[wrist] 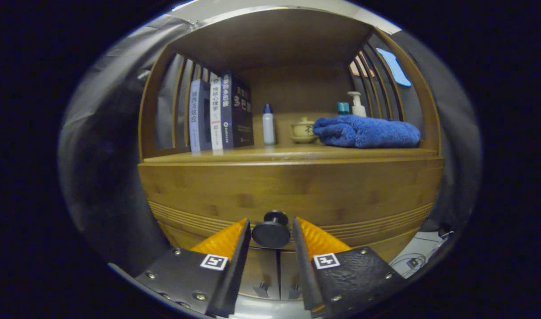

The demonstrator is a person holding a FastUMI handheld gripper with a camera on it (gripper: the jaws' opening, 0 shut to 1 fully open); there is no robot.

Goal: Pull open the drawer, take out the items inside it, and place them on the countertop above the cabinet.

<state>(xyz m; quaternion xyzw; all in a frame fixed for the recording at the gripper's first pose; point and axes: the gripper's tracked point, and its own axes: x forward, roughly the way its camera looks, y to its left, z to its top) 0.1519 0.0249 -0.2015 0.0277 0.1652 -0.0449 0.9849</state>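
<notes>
Two fingers flank the drawer knob

Two fingers of the claw (pixel 271 230) stand narrowly apart with the dark round knob (pixel 271 233) of the drawer (pixel 292 190) between them; whether they press on it is hard to tell. The drawer front looks closed. Above it, on the worktop (pixel 292 153), books (pixel 220 113) stand at the left end, a white bottle (pixel 268 125) and small teapot (pixel 303 129) near the middle, and a folded blue towel (pixel 367 131) at the right end.
</notes>
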